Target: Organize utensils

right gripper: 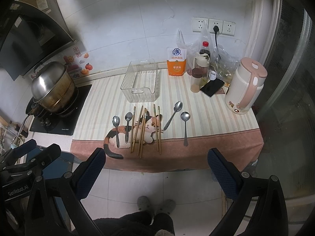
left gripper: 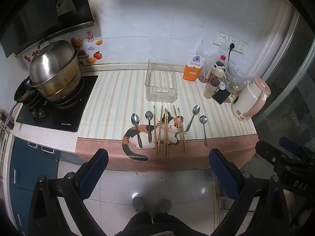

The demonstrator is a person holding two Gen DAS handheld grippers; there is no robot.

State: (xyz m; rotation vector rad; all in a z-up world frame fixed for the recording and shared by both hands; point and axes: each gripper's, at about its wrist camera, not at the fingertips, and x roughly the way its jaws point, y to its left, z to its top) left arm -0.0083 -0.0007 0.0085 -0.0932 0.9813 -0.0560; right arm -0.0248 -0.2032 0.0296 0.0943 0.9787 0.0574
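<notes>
Several metal spoons and wooden chopsticks point(left gripper: 165, 131) lie in a row on the cat-print cloth point(left gripper: 118, 98). Two spoons point(left gripper: 136, 129) lie left of the chopsticks, two spoons point(left gripper: 203, 129) right of them. A clear plastic bin point(left gripper: 161, 80) stands empty behind them. In the right wrist view the chopsticks point(right gripper: 142, 131), spoons point(right gripper: 185, 125) and bin point(right gripper: 140, 82) show the same layout. My left gripper point(left gripper: 158, 169) is open and empty, held back from the counter's front edge. My right gripper point(right gripper: 156, 167) is open and empty, also in front of the counter, and shows in the left wrist view point(left gripper: 285, 153).
A stove point(left gripper: 57, 108) with a steel pot point(left gripper: 55, 70) stands left. A salt bag point(left gripper: 193, 68), bottles point(left gripper: 216, 74), a phone point(left gripper: 221, 96) and a pink-white kettle point(left gripper: 250, 100) crowd the back right. A glass door point(left gripper: 291, 90) is at right. My slippered feet point(left gripper: 151, 204) stand on the tiled floor.
</notes>
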